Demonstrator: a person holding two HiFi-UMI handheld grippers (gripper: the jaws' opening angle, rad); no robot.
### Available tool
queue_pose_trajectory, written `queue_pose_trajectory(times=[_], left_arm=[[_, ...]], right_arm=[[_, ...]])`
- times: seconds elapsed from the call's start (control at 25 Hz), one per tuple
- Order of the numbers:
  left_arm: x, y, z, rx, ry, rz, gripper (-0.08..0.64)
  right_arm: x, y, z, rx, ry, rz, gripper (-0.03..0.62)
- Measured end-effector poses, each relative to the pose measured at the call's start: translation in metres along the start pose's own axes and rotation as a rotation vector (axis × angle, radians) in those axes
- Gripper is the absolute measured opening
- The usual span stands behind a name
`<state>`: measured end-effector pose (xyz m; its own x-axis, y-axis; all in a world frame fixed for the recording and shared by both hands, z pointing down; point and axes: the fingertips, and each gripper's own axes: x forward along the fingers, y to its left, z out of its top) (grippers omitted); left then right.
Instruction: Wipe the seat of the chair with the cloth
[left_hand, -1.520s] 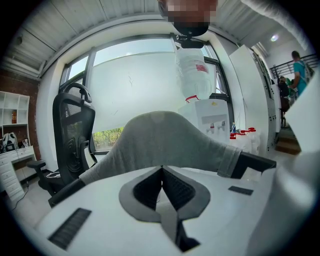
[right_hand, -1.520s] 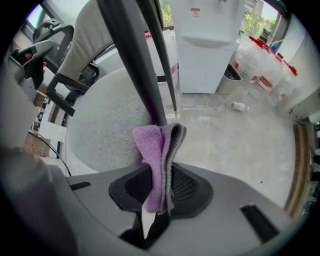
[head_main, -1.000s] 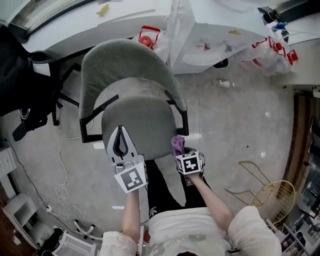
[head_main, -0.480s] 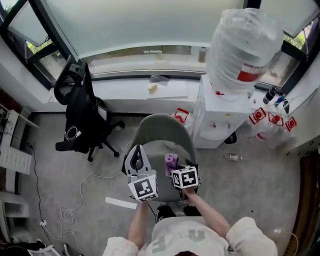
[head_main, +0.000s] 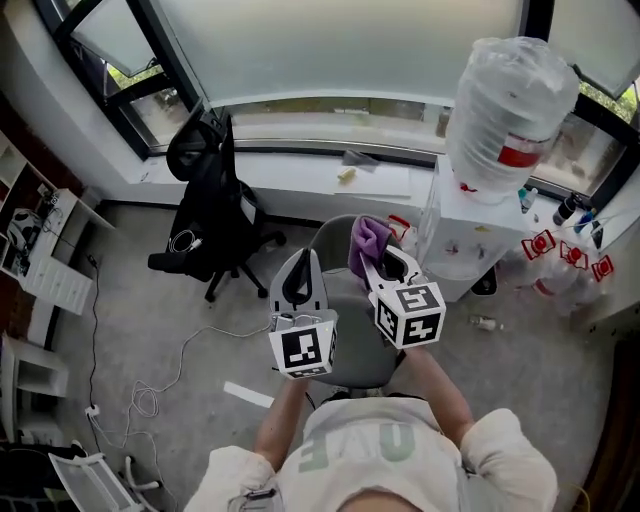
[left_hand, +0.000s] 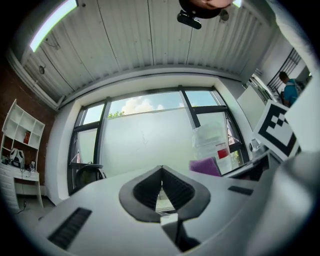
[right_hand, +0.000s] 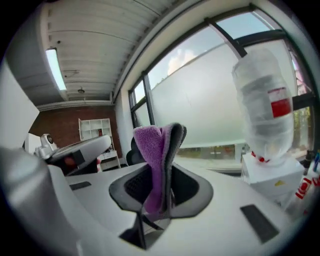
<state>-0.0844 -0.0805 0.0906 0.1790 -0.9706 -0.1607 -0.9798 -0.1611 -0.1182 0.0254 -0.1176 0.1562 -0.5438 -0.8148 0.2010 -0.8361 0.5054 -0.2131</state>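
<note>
Grey floor (head_main: 150, 330) runs up to a wide frosted window (head_main: 340, 50) at the top of the frame, with a black office chair (head_main: 205, 215) at the upper left and a water dispenser bottle (head_main: 512, 100) at the upper right. At the centre stands the grey chair (head_main: 352, 335), with both grippers over it in the head view. The left gripper (head_main: 303, 262) has its fingers pressed together on nothing, while the right gripper (head_main: 378, 268) has its fingers clenched on the purple cloth (head_main: 368, 240), which sticks up folded from their tips over the chair's backrest.
</note>
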Motion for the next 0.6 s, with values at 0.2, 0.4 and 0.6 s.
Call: queue_pose_trajectory(times=[0.2,0.4,0.6], left_arm=[[-0.021,0.01,0.015,-0.03,-0.021,0.008,0.012],[-0.035,0.025,0.022,-0.051,-0.042,0.02,0.012],[-0.039,0.036,0.022,-0.067,-0.044,0.025,0.012]], right_arm=[[-0.025,0.02,0.029,-0.046,-0.131,0.003,0.095],[-0.03,0.037,0.032,-0.092,-0.16,0.012,0.095],[-0.025,0.047,0.032,-0.145,-0.147,-0.001,0.094]])
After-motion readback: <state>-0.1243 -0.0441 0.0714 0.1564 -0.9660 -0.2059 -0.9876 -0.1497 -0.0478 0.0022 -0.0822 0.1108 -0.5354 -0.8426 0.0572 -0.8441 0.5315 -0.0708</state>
